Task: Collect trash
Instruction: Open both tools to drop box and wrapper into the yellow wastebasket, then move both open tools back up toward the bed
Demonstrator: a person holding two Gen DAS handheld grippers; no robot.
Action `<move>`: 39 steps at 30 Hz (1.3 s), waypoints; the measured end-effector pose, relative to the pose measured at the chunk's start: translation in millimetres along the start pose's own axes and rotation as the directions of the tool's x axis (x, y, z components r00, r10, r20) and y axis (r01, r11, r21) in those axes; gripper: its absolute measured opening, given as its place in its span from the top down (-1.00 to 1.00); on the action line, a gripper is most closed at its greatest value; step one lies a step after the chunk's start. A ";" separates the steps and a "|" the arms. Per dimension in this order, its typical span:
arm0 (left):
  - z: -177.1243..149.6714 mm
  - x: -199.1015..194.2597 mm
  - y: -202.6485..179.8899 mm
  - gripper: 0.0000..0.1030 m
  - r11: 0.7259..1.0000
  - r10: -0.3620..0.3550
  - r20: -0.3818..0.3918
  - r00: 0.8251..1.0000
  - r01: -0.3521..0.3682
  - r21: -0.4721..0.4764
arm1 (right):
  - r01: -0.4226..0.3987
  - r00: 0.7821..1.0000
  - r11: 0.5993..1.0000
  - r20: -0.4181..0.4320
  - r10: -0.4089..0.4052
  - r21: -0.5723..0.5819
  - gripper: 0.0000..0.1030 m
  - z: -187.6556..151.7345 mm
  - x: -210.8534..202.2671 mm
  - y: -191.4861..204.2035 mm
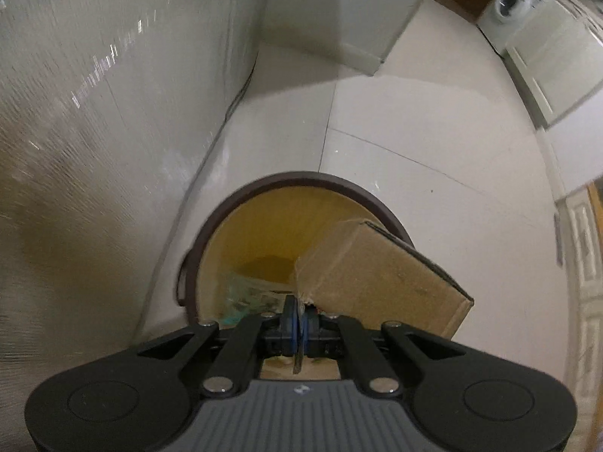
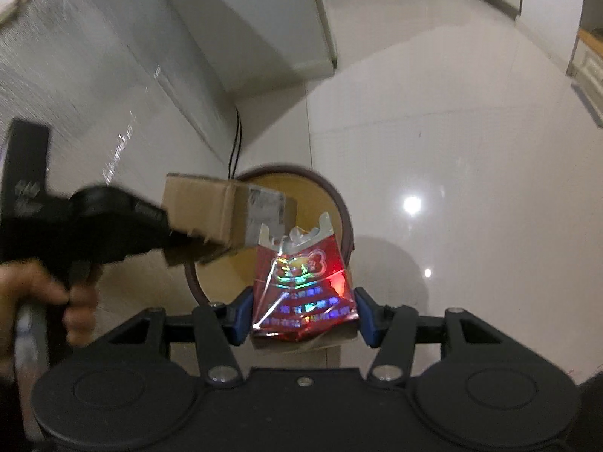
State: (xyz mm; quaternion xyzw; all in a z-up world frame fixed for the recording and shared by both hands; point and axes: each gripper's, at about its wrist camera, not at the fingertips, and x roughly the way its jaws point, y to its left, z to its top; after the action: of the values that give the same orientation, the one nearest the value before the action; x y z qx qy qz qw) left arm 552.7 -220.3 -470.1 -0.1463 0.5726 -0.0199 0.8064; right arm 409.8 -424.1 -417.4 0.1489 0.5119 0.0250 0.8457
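Left claw (image 1: 300, 314) clamped on torn flap of cardboard box (image 1: 380, 282), lower centre, above bin (image 1: 301, 180). Right claw (image 2: 299, 310) gripping red foil packet (image 2: 303, 293) over bin rim. Best centred over the opening before release, box first.

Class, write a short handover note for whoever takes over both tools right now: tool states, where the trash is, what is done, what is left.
Left tool: shut on a torn flap of the cardboard box, held above the bin.
Right tool: shut on the red foil packet, also over the bin's mouth.
Done: some crumpled trash already lies in the bin.
Left: release box and packet into the bin.
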 end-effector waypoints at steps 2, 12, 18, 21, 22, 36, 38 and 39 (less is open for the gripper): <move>6.8 19.5 7.0 0.96 1.000 -0.009 -0.015 1.000 0.009 -0.013 | -0.003 1.000 1.000 -0.029 0.003 0.008 -0.07 -1.2 13.8 -1.2; 17.0 70.2 19.6 0.57 0.999 0.018 0.047 0.999 -0.020 0.043 | -0.010 0.992 1.000 -0.124 0.011 0.011 -0.08 6.1 61.7 6.6; 17.8 68.7 34.0 0.29 0.998 0.017 0.009 1.000 -0.018 0.061 | -0.053 0.989 0.999 -0.140 0.051 -0.004 -0.08 13.8 73.0 7.4; 19.9 61.4 37.0 0.23 0.996 0.020 0.024 1.000 -0.022 0.087 | -0.075 0.985 0.997 -0.153 0.075 0.009 -0.08 22.7 85.7 12.9; 19.2 58.4 36.5 0.16 0.995 0.020 0.024 1.000 -0.022 0.100 | -0.085 0.983 0.996 -0.159 0.086 0.011 -0.09 25.1 90.1 15.8; 1.2 32.6 41.5 -0.70 0.976 0.095 0.000 0.995 -0.093 0.195 | -0.048 0.987 0.999 -0.151 0.049 0.006 -0.89 21.9 89.1 10.4; -0.9 28.0 42.8 -0.88 0.975 0.100 -0.006 0.995 -0.097 0.198 | -0.022 0.989 1.000 -0.148 0.021 -0.004 -0.93 19.2 85.3 8.1; -2.1 25.4 43.5 -0.92 0.975 0.102 -0.008 0.995 -0.099 0.198 | -0.009 0.989 1.000 -0.150 0.008 -0.007 -0.97 17.7 82.2 6.7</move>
State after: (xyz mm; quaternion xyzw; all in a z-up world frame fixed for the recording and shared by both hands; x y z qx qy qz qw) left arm 553.6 -184.2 -505.3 -0.0362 0.5818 -0.0371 0.8117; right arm 465.1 -405.7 -478.5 0.1455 0.5733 0.0416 0.8053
